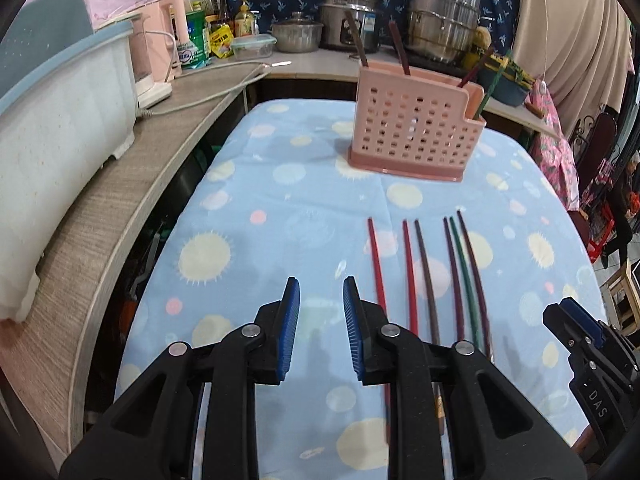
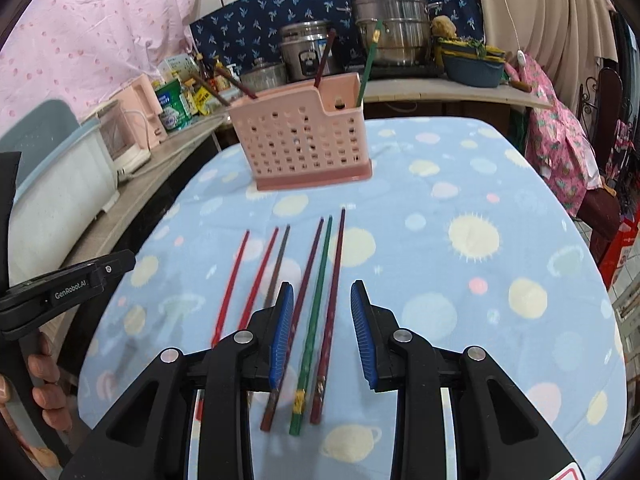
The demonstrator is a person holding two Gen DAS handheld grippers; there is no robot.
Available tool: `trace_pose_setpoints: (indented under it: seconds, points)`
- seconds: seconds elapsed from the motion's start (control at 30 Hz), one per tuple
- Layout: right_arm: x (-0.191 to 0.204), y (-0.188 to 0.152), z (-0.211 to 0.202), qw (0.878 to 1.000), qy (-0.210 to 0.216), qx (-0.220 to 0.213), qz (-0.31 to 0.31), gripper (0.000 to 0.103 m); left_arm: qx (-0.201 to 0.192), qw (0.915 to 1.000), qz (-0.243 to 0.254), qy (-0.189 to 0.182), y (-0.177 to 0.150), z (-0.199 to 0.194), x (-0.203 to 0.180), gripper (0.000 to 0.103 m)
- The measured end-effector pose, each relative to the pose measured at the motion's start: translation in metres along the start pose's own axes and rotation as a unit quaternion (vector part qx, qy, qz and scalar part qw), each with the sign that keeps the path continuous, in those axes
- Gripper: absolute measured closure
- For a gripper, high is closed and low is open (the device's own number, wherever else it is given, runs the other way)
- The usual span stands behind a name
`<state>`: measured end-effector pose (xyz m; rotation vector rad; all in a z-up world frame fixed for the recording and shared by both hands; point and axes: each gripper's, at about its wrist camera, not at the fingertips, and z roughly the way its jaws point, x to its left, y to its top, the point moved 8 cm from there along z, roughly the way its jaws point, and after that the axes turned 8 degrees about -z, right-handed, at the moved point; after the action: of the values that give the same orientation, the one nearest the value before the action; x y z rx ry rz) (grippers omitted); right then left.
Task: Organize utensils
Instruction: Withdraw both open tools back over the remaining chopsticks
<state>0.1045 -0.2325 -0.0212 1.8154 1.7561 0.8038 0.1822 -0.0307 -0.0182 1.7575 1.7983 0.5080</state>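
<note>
Several chopsticks lie side by side on the blue spotted cloth: two red (image 1: 376, 264), a brown one, a purple one, a green one (image 2: 318, 304) and a maroon one (image 2: 334, 300). A pink perforated holder (image 1: 416, 136) (image 2: 304, 148) stands farther back with a few chopsticks upright in it. My left gripper (image 1: 321, 280) is open over bare cloth just left of the red chopsticks, with nothing between its pads. My right gripper (image 2: 322, 284) is open above the green and maroon chopsticks, which show in the gap between its pads.
A wooden counter (image 1: 120, 208) runs along the left with a white and blue tub (image 1: 60, 120) and a pink appliance (image 1: 156, 56). Steel pots (image 1: 440, 24) and bottles stand behind the table. A hand (image 2: 44, 384) grips the left tool. The cloth drops off at the right edge.
</note>
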Motion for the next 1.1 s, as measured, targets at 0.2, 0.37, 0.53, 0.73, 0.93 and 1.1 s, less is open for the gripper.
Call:
trace_pose_setpoints:
  seconds: [0.2, 0.37, 0.53, 0.73, 0.93, 1.1]
  points:
    - [0.0, -0.029, 0.008, 1.0, -0.001, 0.025, 0.007, 0.074, 0.022, 0.9997, 0.006, 0.002, -0.024, 0.007, 0.002, 0.081]
    - [0.002, -0.046, 0.016, 0.999, 0.002, 0.042, 0.01, 0.074, 0.037, 0.9992, 0.012, 0.002, -0.04, 0.013, 0.001, 0.081]
    - [0.006, -0.055, 0.022, 0.999, 0.004, 0.053, 0.002, 0.074, 0.048, 0.9986, 0.019, 0.002, -0.053, 0.018, -0.003, 0.08]
    - [0.01, -0.061, 0.029, 0.998, 0.004, 0.061, 0.0, 0.076, 0.056, 0.9982, 0.022, 0.0, -0.06, 0.02, -0.008, 0.074]
    - [0.013, -0.067, 0.036, 0.998, -0.002, 0.07, -0.007, 0.087, 0.063, 0.9976, 0.026, -0.001, -0.067, 0.023, -0.01, 0.07]
    - [0.013, -0.069, 0.037, 0.998, -0.004, 0.069, -0.009, 0.088, 0.07, 0.9972, 0.029, -0.004, -0.072, 0.026, -0.013, 0.07]
